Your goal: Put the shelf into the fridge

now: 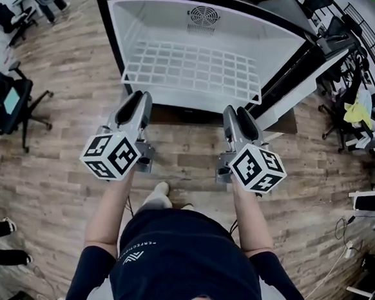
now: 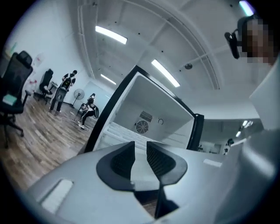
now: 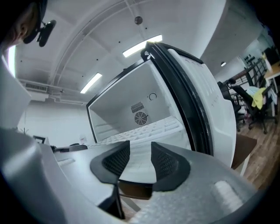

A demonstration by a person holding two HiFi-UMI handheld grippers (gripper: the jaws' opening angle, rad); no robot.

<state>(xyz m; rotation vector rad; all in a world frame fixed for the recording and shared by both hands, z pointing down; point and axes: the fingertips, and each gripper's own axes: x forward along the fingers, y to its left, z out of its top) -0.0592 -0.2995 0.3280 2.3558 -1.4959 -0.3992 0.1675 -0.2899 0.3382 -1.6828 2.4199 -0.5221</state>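
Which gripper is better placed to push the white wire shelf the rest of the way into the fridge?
Right, narrowly. Both the right gripper and left gripper sit open just short of the front rim of the white wire shelf, whose right corner seems to jut out further.

Wood-plank floor (image 1: 57, 168) all around. Near left, a black office chair (image 1: 13, 103), and another chair (image 1: 7, 17) far left. Over on the right, a yellow cloth (image 1: 357, 108). Far off to the left, people (image 2: 66, 85) standing, a pedestal fan (image 2: 78, 93) just beside them, light strips (image 2: 111, 35) overhead.
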